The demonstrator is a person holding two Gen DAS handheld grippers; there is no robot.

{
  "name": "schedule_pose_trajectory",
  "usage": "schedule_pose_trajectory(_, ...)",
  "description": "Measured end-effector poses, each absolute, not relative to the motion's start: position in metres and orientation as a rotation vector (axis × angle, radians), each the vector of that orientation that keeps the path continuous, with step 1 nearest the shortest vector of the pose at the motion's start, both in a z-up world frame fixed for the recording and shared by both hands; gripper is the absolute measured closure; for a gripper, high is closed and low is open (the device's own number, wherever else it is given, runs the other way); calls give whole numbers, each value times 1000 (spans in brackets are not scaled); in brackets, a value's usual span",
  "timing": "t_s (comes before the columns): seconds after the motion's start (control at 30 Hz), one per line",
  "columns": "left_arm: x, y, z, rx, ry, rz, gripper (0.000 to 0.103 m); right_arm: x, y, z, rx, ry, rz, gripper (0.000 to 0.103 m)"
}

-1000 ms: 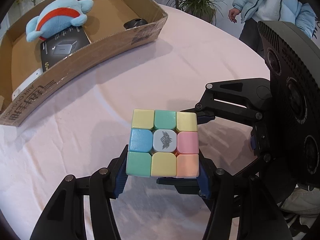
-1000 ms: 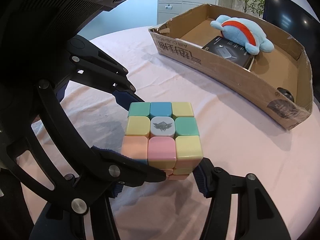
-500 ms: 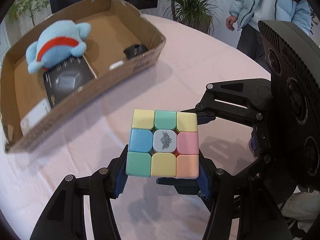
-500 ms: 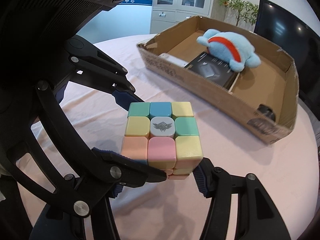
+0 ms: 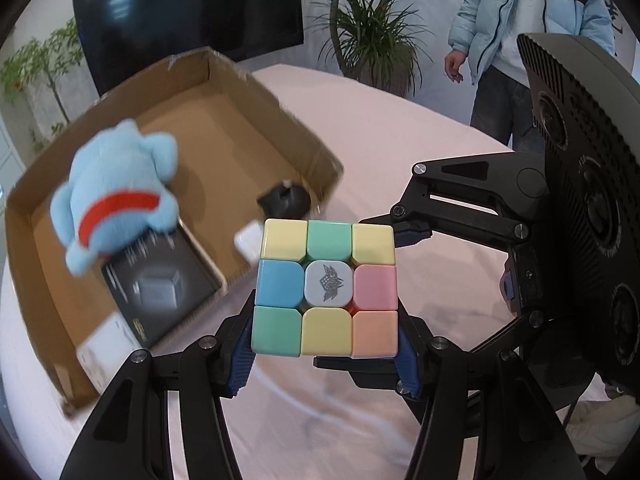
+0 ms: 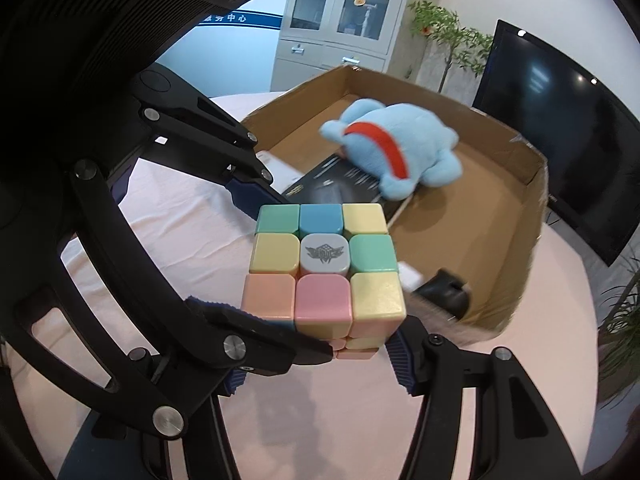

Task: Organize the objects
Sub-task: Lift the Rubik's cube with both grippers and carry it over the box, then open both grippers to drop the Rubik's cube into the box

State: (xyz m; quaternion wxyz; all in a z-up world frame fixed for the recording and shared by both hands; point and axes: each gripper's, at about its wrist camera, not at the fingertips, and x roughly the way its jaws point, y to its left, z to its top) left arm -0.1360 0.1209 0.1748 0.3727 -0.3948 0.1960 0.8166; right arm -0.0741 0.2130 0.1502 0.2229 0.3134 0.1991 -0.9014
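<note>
A pastel puzzle cube (image 5: 326,288) is held in the air above the pink table, gripped from two sides at once. My left gripper (image 5: 322,354) is shut on the cube's lower part. My right gripper (image 6: 320,354) is shut on the same cube (image 6: 324,268); its black fingers (image 5: 404,232) cross in from the right in the left wrist view. The open cardboard box (image 5: 304,136) lies just beyond the cube, also in the right wrist view (image 6: 532,216).
In the box lie a blue plush toy (image 5: 116,196), a black packet (image 5: 160,284), a small white item (image 5: 248,240) and a black round object (image 5: 286,200). A person in a light blue jacket (image 5: 524,12) stands beyond the table (image 5: 420,140), near a potted plant (image 5: 368,40).
Both grippers have carried the cube up and toward the box; the box now looks larger and closer, and its inside shows more fully. The grip on the cube is unchanged.
</note>
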Motion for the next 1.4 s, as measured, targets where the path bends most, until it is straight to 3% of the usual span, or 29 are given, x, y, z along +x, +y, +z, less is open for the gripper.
schedule_pose_trajectory(0.37,-182,145,213,-937,516,2119,47,-120,239,187,818,605,-2532,48)
schedule_pose_trajectory(0.7,-241,163,214,-970,531,2099,47,-167,257,193,837,594,-2533,48)
schedule_pose_trajectory(1.3,-327,174,139,-1129,402,2041,44,-240,277,132,972,598,-2501,48)
schedule_pose_trajectory(1.4,-321,161,141,-1112,442,2112,44,-238,267,125,984,635,-2498,42)
